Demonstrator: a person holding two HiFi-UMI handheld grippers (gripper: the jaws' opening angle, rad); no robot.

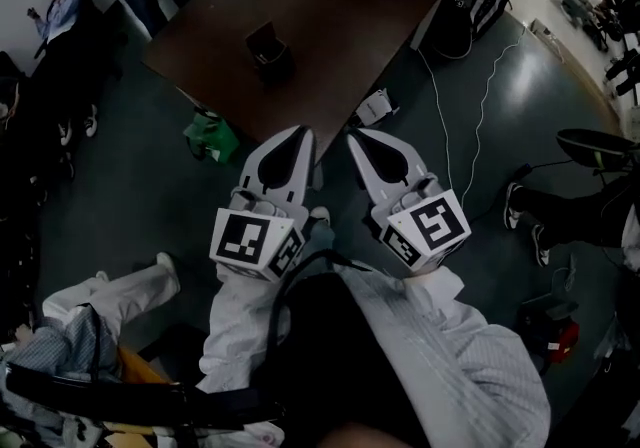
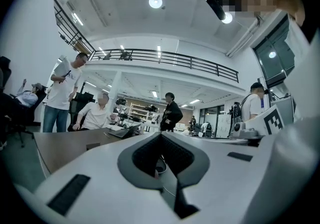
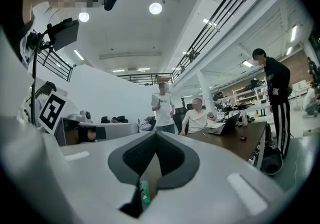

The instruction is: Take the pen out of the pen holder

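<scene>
A dark brown table [image 1: 330, 26] fills the upper centre. The black pen holder [image 1: 268, 48] stands on it, its pen too small to make out. Lower down, the left gripper [image 1: 296, 141] and right gripper [image 1: 362, 144] are clenched on nothing.

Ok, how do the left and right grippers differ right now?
The left gripper leans rightward in the head view; the right gripper leans leftward, so their tips converge. Through the slot under its jaws the left gripper view shows dark floor, the right gripper view a green object. Both are shut, empty, and short of the table.
</scene>
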